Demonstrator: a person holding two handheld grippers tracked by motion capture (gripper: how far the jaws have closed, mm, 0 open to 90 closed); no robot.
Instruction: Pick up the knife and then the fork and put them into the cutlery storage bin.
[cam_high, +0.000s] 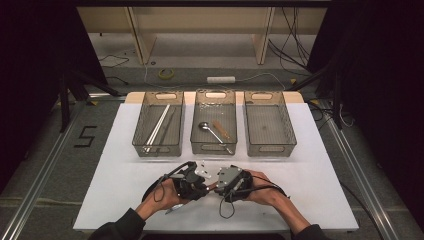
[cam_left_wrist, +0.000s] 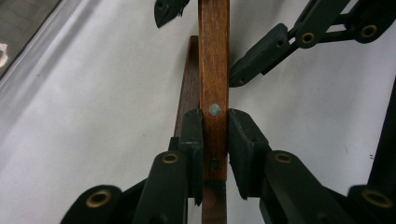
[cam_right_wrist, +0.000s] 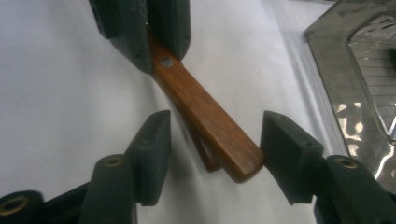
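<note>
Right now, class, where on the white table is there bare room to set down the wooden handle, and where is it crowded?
Bare patches of the white table: left of the left gripper, right of the right gripper, and the strip between the hands and the three mesh baskets. Crowded: the centre front, where both sets of jaws meet at the wooden handle.

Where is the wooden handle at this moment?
In the left gripper view, the wooden handle is clamped between the left tongs. In the right gripper view, its free end lies between the open right tongs, above the white table.
</note>
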